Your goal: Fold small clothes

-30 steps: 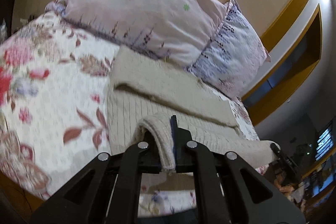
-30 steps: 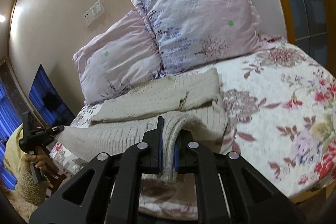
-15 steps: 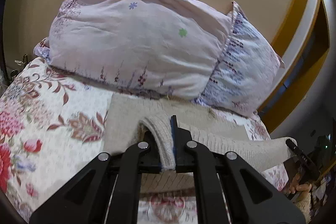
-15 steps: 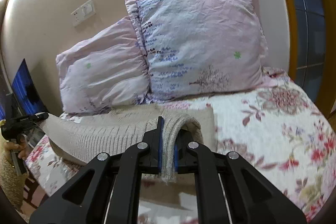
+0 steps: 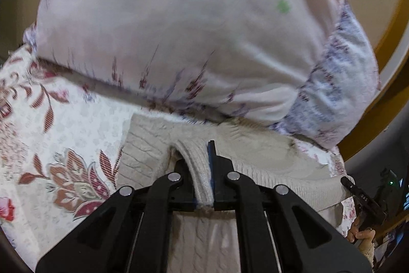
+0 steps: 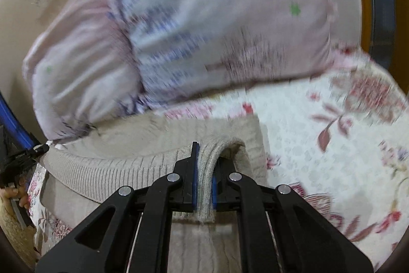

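Observation:
A beige knitted sweater (image 5: 268,157) lies on the floral bedspread (image 5: 64,145), its far edge close to the pillows. My left gripper (image 5: 198,165) is shut on a ribbed hem corner of the sweater, held just above the garment's far part. My right gripper (image 6: 204,165) is shut on the other hem corner of the sweater (image 6: 115,170). The hem stretches between the two grippers as a taut band. The other gripper shows at the edge of each view, at the right edge of the left wrist view (image 5: 363,198) and the left edge of the right wrist view (image 6: 23,160).
Two pale pink patterned pillows (image 5: 179,30) (image 6: 204,30) stand against the beige wall right behind the sweater. The bedspread (image 6: 332,145) extends to the right in the right wrist view. A yellow wooden frame (image 5: 388,63) runs at the right.
Both grippers have carried the sweater's hem forward over the garment towards the pillows, which now fill the views. Both views are motion-blurred. Both grips are unchanged.

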A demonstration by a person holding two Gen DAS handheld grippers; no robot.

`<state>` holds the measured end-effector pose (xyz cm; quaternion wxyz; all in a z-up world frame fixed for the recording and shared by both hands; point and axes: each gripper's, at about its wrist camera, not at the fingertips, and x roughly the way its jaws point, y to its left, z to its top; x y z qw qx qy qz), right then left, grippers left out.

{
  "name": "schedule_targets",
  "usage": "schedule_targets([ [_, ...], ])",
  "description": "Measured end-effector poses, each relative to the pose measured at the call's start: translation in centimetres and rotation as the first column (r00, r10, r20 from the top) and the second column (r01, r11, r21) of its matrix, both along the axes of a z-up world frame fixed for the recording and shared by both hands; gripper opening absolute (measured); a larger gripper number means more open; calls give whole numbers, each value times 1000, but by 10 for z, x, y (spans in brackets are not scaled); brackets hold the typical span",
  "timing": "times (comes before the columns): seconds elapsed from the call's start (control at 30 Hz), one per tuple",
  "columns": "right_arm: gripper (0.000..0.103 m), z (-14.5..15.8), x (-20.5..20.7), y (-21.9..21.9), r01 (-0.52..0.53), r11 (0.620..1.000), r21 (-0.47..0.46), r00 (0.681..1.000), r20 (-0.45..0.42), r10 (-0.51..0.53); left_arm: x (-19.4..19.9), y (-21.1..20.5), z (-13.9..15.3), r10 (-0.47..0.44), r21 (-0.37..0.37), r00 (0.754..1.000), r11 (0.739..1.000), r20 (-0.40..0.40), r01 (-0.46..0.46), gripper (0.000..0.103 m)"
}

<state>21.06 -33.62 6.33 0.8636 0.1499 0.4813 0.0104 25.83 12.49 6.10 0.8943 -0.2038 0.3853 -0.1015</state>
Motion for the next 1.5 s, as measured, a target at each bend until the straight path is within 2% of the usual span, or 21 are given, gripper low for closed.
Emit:
schedule_targets([
  [0.1,8,-22,11,-6,27,999,37,997,-71,-24,13,3,-20,5,-32,998,999,-57,-7,6],
  [0.2,9,-33,21,-13,59,994,87,992,-112,-49,23,6,-35,7,-73,995,997,-104,-15,9],
  [0.27,13,-36,28,-19,83,988,133,989,-130,-66,28,8,-41,14,-104,993,994,-121,-26,10],
  [0.33,24,-41,39,-23,107,977,185,986,-149,-80,33,9,-43,9,-132,992,991,-129,-26,16],
  [0.4,43,-42,47,-23,121,966,227,985,-150,-88,38,9,-41,5,-170,993,985,-120,-26,30],
  [0.43,46,-41,52,-23,128,961,247,985,-142,-95,40,9,-39,6,-179,993,983,-114,-26,34],
  [0.47,51,-40,55,-22,132,957,258,986,-135,-100,41,7,-36,10,-181,994,983,-106,-29,42],
  [0.5,52,-38,58,-22,133,956,260,987,-126,-103,42,6,-32,21,-172,996,985,-89,-36,49],
  [0.6,52,-25,56,-21,128,962,242,990,-85,-111,38,5,-19,40,-136,998,990,-54,-47,60],
  [0.67,52,-19,50,-23,121,964,238,992,-67,-108,28,6,-10,40,-98,999,994,-23,-43,61],
  [0.87,51,0,4,-35,108,988,110,994,-36,-105,-10,14,0,22,29,1000,999,16,-22,61],
  [0.97,43,-1,-15,-37,84,994,66,995,-59,-81,-28,18,-2,17,82,1000,996,10,-17,61],
  [1.13,39,-13,-31,-29,43,999,2,994,-102,-42,-45,20,-12,-2,105,1000,994,-13,4,59],
  [1.2,24,-23,-33,-24,27,999,-35,990,-138,-31,-49,18,-16,-6,127,1000,992,-23,9,59],
  [1.3,14,-28,-38,-18,14,997,-71,990,-140,-24,-51,17,-22,-8,142,999,990,-47,15,59],
  [1.5,9,-5,-55,-14,31,997,-66,995,-93,-38,-59,10,-28,-28,188,998,981,-61,39,59],
])
